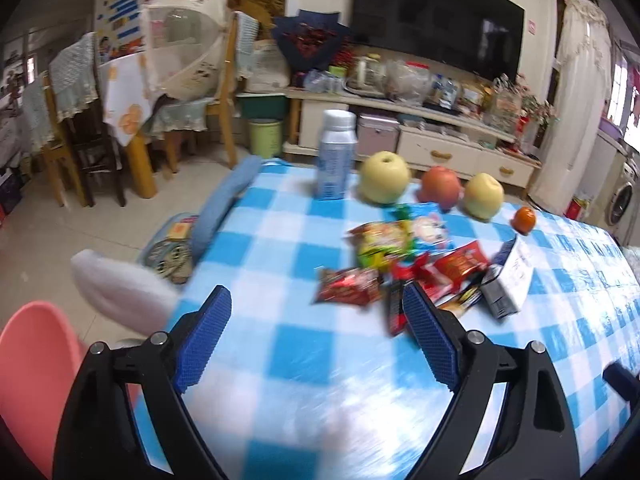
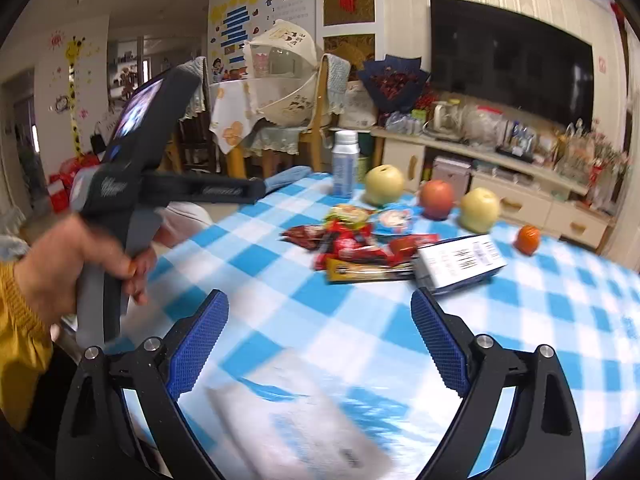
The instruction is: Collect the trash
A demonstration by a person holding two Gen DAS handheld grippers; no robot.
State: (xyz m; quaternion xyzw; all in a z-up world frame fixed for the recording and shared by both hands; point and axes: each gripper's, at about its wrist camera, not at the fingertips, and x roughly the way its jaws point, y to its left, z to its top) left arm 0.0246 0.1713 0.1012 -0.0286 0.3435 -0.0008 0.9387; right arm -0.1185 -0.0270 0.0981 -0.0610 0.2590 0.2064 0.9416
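The left gripper [image 1: 316,316] fills the bottom of the left wrist view, its blue pads spread wide with nothing between them, only the blue-and-white checked tablecloth [image 1: 280,344] below. Just past its right finger, in the centre right of the frame, lies the trash: a pile of snack wrappers [image 1: 404,264] (red, green and light blue packets, overlapping and blurred), with a small white and dark carton [image 1: 510,280] touching the pile on its right side. Behind the pile, toward the upper middle, stand a white bottle [image 1: 336,156], two yellow apples [image 1: 385,178], a red apple [image 1: 440,188] between them, and a small orange [image 1: 525,220] off to the right. A pink chair back [image 1: 36,364] sits in the lower left corner.

In the right wrist view the right gripper [image 2: 319,320] is likewise spread wide and empty over the cloth. A white printed paper or bag [image 2: 296,420] lies blurred between the finger bases at the bottom centre; whether it touches them cannot be told. The wrappers [image 2: 356,240] sit above centre, the carton [image 2: 460,262] just right of them. At the left edge a hand [image 2: 68,264] in a mustard sleeve grips the handle of the other gripper's body.
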